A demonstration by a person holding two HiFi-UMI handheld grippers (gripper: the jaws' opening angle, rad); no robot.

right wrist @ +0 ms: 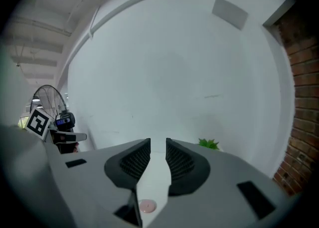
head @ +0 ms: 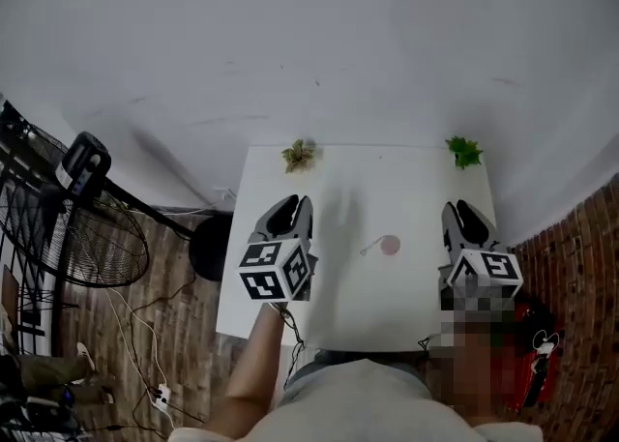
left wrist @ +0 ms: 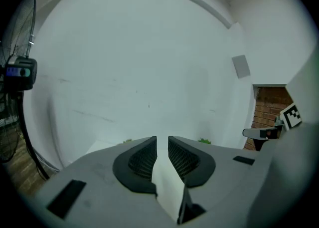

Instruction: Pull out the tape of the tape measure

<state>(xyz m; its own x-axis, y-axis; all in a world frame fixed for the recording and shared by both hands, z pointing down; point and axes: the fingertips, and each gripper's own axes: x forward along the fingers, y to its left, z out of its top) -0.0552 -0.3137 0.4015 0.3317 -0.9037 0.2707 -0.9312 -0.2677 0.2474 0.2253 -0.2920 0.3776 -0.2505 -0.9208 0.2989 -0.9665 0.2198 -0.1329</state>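
Note:
A small round pink tape measure [head: 390,245] lies on the white table [head: 387,309], with a short thin piece sticking out to its left. My left gripper [head: 293,205] hovers above the table's left part, well left of the tape measure. Its jaws stand a narrow gap apart with nothing between them [left wrist: 162,140]. My right gripper [head: 463,209] hangs over the table's right edge, to the right of the tape measure. Its jaws also show a slim empty gap [right wrist: 158,141]. In the right gripper view the tape measure [right wrist: 147,205] shows low down, below the jaws.
Two small green plants [head: 299,153] [head: 464,151] stand at the table's far corners. A floor fan [head: 82,227] and cables are on the wooden floor to the left. A brick wall [head: 580,266] lies to the right, and a white wall runs behind the table.

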